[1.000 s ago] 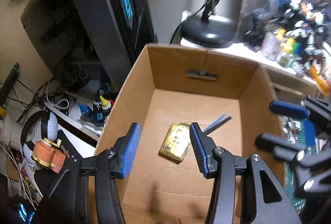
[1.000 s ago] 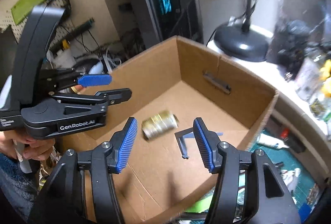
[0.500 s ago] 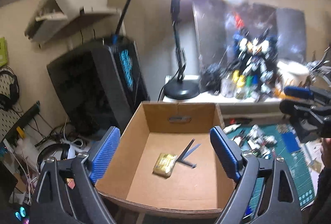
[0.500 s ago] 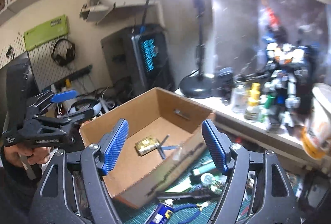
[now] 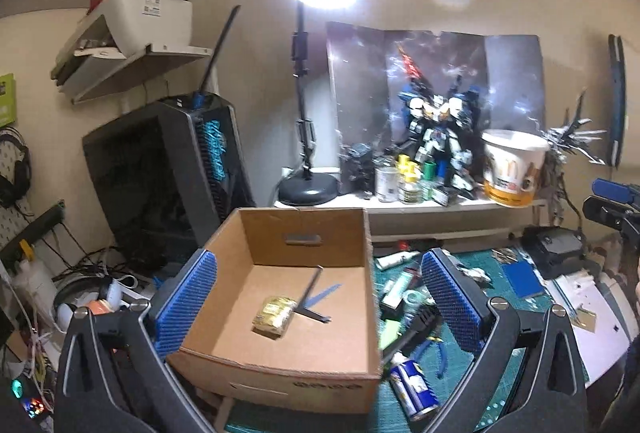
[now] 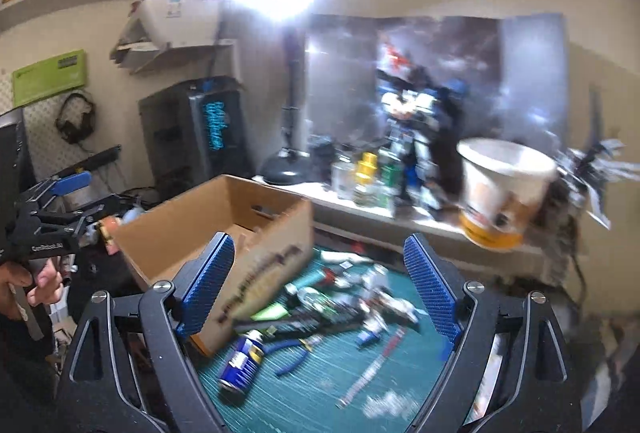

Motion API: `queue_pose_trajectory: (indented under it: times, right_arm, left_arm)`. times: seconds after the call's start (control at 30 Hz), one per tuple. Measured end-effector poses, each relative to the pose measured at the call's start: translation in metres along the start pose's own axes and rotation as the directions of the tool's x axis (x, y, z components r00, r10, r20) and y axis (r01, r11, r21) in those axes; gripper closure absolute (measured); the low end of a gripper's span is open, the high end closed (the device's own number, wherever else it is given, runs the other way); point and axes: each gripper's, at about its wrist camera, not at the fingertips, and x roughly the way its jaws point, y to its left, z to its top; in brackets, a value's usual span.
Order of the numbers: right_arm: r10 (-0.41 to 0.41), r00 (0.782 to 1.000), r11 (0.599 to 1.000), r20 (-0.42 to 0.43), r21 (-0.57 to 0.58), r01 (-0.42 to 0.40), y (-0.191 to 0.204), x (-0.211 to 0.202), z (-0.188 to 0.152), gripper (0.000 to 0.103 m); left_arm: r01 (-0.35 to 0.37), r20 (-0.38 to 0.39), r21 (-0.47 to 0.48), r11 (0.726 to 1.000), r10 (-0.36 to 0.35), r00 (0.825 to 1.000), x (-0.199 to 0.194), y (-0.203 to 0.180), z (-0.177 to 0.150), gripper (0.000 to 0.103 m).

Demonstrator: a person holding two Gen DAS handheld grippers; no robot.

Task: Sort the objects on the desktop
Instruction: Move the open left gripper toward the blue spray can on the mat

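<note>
- The step in hand looks like the pause between two picks: both tools are empty and face the clutter left on the desk (image 6: pixel 320 393), which is covered by a green ruled cutting mat.
- The left tool (image 5: pixel 320 307) has just been opening; its ribbed blue pads stand spread wide with nothing between them, framing the open brown corrugated cardboard box (image 5: pixel 280 373).
- The right tool (image 6: pixel 318 287) has likewise just been opening; its pads stand spread and grip nothing, above the mat.
- Already sorted into the box: a crinkled gold foil packet (image 5: pixel 274 315) lying flat on the floor of the box, with a thin dark L-shaped metal piece (image 5: pixel 310 297) touching it.
- Still on the mat, just beside the box: a blue and yellow cylindrical spray can (image 6: pixel 242 359) on its side, blue-handled pliers (image 6: pixel 294 349), and small tubes and bottles too blurred to name.
- The next move probably calls for lowering a tool over one loose item; the smooth round can may roll, so a grip across its body seems safest.
</note>
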Motion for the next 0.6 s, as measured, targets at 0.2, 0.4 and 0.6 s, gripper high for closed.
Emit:
queue_pose_trajectory:
  times: [0.2, 0.4, 0.6]
  right_arm:
    - [-0.093, 0.994, 0.993, -0.053, 0.071, 0.096, -0.037, -0.022, -0.039, 0.017]
    - [-0.150, 0.982, 0.976, -0.113, 0.142, 0.166, -0.061, -0.043, -0.078, 0.017]
    - [-0.178, 0.971, 0.958, -0.160, 0.197, 0.209, -0.072, -0.054, -0.116, 0.017]
  left_arm:
    - [0.087, -0.062, -0.029, 0.996, -0.089, 0.994, 0.008, -0.019, -0.033, 0.000]
    - [0.128, -0.111, -0.062, 0.990, -0.134, 0.985, 0.019, -0.046, -0.067, 0.000]
    - [0.163, -0.176, -0.089, 0.983, -0.176, 0.968, 0.031, -0.067, -0.103, 0.000]
